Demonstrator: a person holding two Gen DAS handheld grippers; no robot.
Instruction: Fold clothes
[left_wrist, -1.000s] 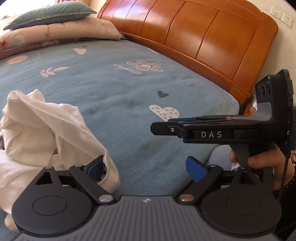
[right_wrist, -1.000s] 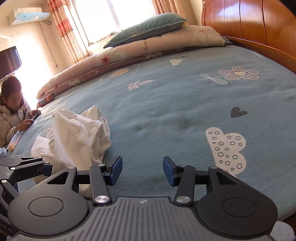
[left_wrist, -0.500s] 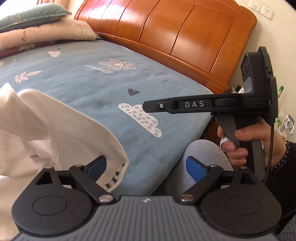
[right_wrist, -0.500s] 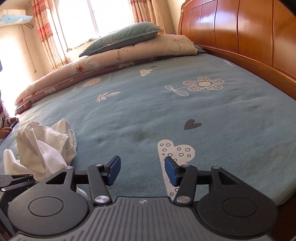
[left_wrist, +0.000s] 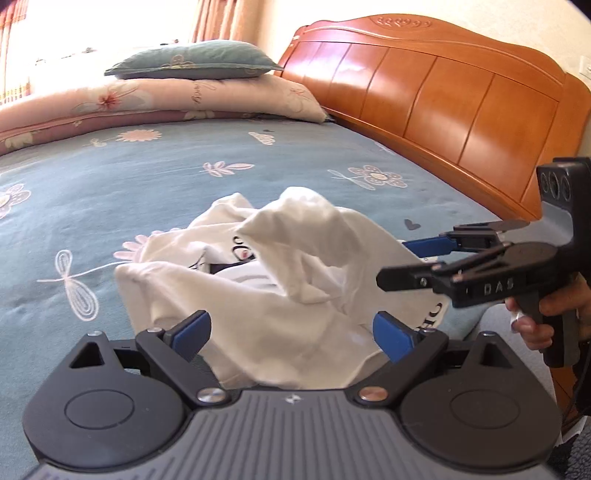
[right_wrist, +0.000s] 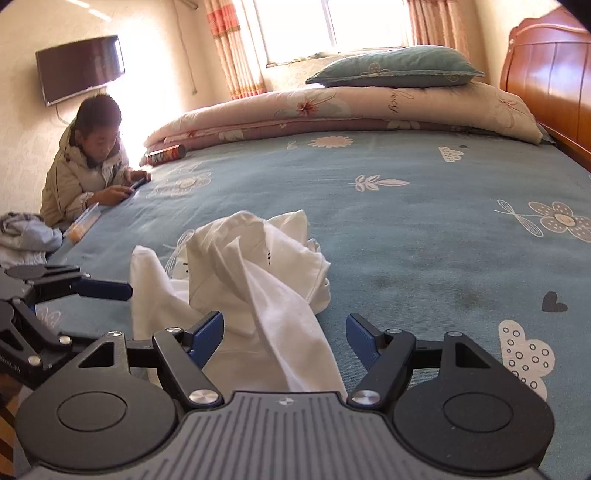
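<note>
White garment (left_wrist: 280, 280): one crumpled cotton-like top with dark printed lettering, heaped in soft ridges near the front edge of the bed (left_wrist: 147, 192); not flat, not folded, no clear long axis, with one peak of cloth raised at about 12 o'clock from the left hand-held gripper (left_wrist: 291, 328). Left hand-held gripper: jaws wide apart, blue pads on either side of the near hem, cloth lying between and over the base; no pinch is visible, so it appears to hold nothing. Right hand-held gripper (right_wrist: 284, 336): jaws likewise spread wide, a long fold of the garment running from 12 o'clock down between the pads and under the body; no grasp seen. In the left view the right tool enters from 3 o'clock, its tips just beside the heap's right flank; in the right view the left tool shows at 9 o'clock. Both sit equally close to the heap, one on each flank. Judgement: the cloth is limp and will sag and slide; a heap like this needs spreading before any crease. Bed: blue sheet with flower, cloud and heart prints, matte weave. Headboard (left_wrist: 443, 103): glossy orange wood panels, at 2 o'clock.
</note>
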